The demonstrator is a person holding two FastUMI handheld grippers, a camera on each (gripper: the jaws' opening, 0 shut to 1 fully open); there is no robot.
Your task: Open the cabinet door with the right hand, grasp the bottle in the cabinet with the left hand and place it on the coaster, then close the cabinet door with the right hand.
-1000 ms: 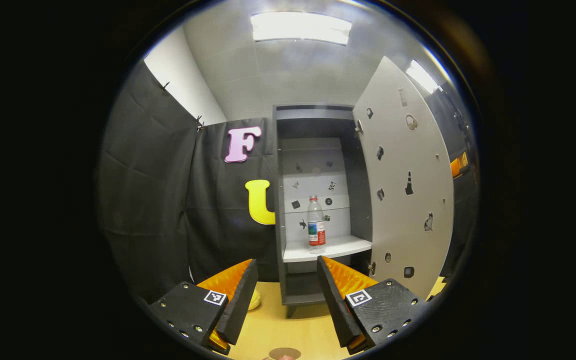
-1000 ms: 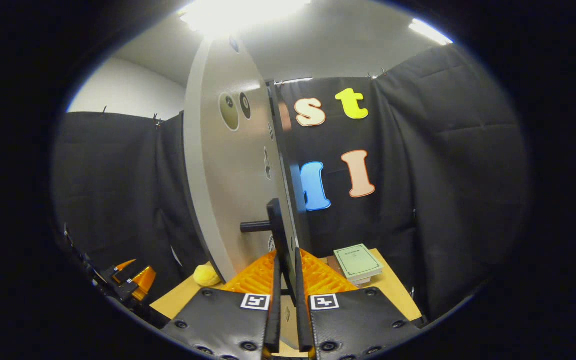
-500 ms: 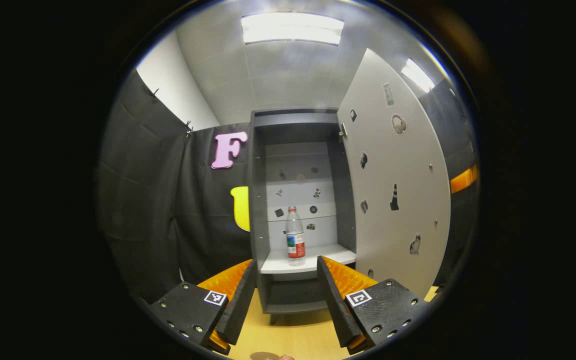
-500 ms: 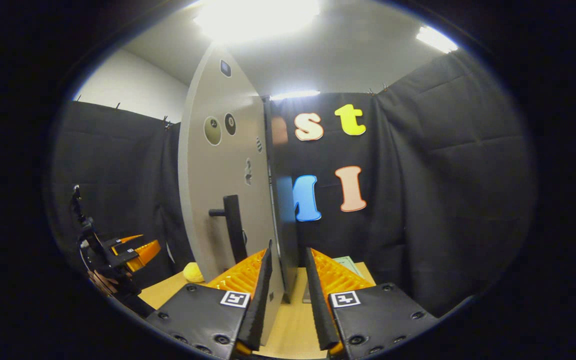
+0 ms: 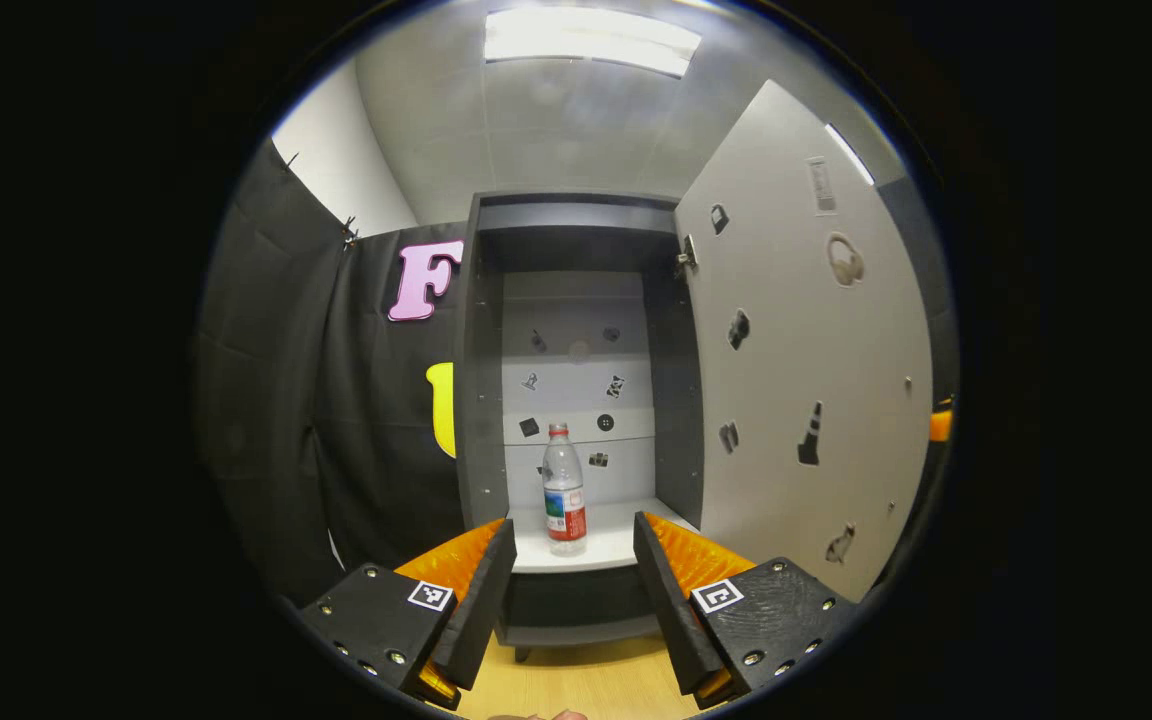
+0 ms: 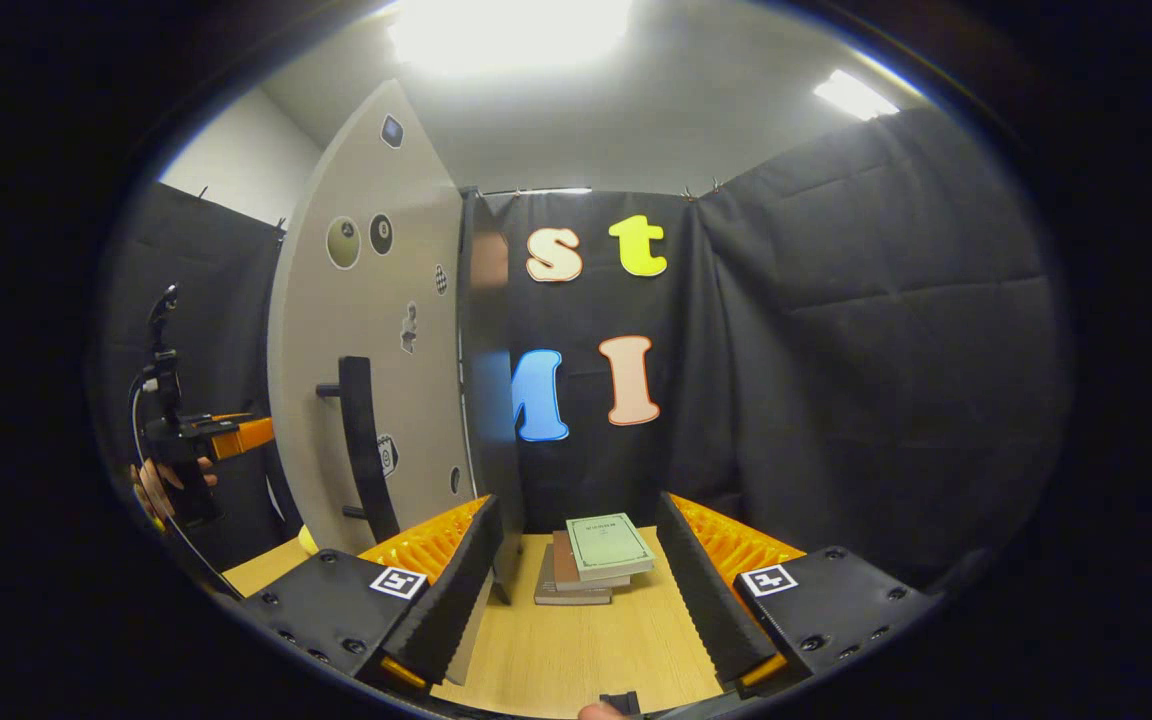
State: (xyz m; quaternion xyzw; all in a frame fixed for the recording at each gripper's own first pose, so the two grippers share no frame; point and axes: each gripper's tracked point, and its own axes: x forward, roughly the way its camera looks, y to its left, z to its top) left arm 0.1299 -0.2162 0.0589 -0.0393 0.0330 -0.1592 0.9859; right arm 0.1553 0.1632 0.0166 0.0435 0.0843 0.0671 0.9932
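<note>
Cabinet [image 5: 481, 400] stands on the desk [image 5: 586, 685] w/ door [image 5: 806, 350] swung wide to the right side, interior fully exposed. Bottle [image 5: 564, 492] upright on the white shelf [image 5: 626, 535], left of centre, near the shelf's front edge, clear room on both sides to the cabinet walls.

Left gripper [image 5: 573, 600] wide open, holding nothing, aimed straight at the shelf front; bottle sits in line w/ the gap, well beyond the tips.

In right gripper view, right gripper [image 6: 576, 600] also spread wide, nothing between fingers. Door [image 6: 371, 340] edge-on at left, its black handle [image 6: 361, 440] free, apart from the fingers; left finger tip is just beside the door's lower edge. Stack of books [image 6: 591, 565] lies on the desk ahead, toward the back edge, w/ open desk between fingers. Left gripper [image 6: 226, 435] w/ a hand [image 6: 151, 485] shows at far left past the door.
</note>
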